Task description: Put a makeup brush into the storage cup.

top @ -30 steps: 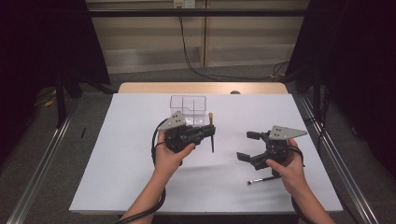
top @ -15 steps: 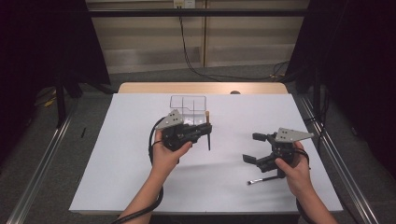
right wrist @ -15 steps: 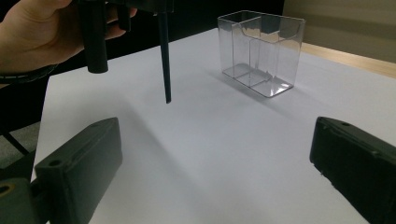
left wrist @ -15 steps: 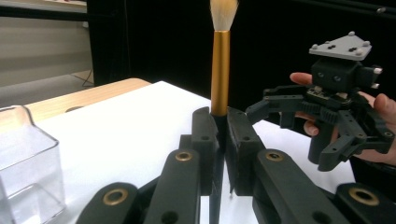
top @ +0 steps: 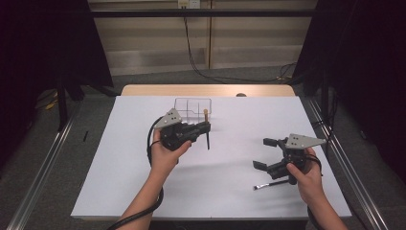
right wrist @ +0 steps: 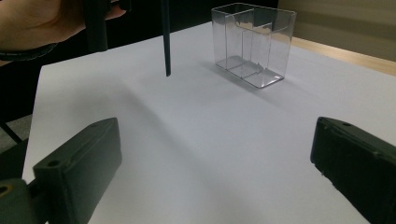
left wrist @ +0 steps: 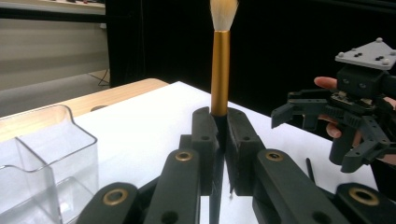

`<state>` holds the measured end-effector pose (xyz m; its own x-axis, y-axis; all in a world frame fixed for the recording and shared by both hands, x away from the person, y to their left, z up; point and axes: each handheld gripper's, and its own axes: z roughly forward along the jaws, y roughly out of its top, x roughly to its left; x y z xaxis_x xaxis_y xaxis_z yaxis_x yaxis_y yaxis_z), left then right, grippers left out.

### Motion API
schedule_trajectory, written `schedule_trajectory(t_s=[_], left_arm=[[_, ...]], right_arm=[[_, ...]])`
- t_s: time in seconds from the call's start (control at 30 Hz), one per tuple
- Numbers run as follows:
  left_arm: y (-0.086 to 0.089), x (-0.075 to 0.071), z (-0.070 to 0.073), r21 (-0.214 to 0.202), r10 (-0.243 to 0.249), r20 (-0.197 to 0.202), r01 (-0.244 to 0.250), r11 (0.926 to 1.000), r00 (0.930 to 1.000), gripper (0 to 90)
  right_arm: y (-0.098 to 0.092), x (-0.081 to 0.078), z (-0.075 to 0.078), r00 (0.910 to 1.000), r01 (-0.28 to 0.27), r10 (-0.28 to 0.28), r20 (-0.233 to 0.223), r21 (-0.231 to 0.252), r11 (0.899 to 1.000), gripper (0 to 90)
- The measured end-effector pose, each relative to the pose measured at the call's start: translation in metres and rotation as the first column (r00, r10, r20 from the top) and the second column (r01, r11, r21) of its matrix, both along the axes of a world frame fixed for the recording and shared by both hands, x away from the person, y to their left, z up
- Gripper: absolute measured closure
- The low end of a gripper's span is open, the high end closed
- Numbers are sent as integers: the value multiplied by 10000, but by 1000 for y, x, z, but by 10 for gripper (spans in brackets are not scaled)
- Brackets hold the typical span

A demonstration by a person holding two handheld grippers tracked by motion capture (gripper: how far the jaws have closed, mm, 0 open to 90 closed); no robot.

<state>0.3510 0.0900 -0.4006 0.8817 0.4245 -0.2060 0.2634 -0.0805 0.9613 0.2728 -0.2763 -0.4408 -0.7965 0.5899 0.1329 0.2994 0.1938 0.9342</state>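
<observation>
1. White sheeting covers the table [top: 143, 191], with a strip of bare wood at its far edge and black curtains to either side.
2. At centre, the left gripper [top: 207, 127] has its jaws clamped on a brush [left wrist: 220, 70], gripping the dark handle just below the gold ferrule.
3. That brush stands upright, its long axis vertical: in the left gripper view the pale bristle tuft points up, and the dark handle runs down between the jaws.
4. In the right gripper view the handle's lower end hangs above the white surface, clear of it.
5. Just beyond the brush, a clear plastic organizer box [top: 192, 107] with inner dividers stands on the table near the far edge.
6. To the right, well apart from the left hand, the right gripper [top: 265, 153] hovers with its jaws spread wide and nothing between them.
7. Just below it, a second brush [top: 268, 184] lies flat on the sheet, its long axis running roughly left to right with a slight tilt.
</observation>
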Motion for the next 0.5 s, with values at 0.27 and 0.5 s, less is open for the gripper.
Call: schedule_trajectory(t_s=[0.27,0.5], left_arm=[[4,4,2,70,187,101,-188,9998,9998,832],[6,5,2,95,255,122,-256,9996,9996,832]], right_arm=[[-5,-3,-3,9999,132,-133,-12,-234,9996,16],[-9,-7,-6,9998,186,-186,4,-311,9993,16]])
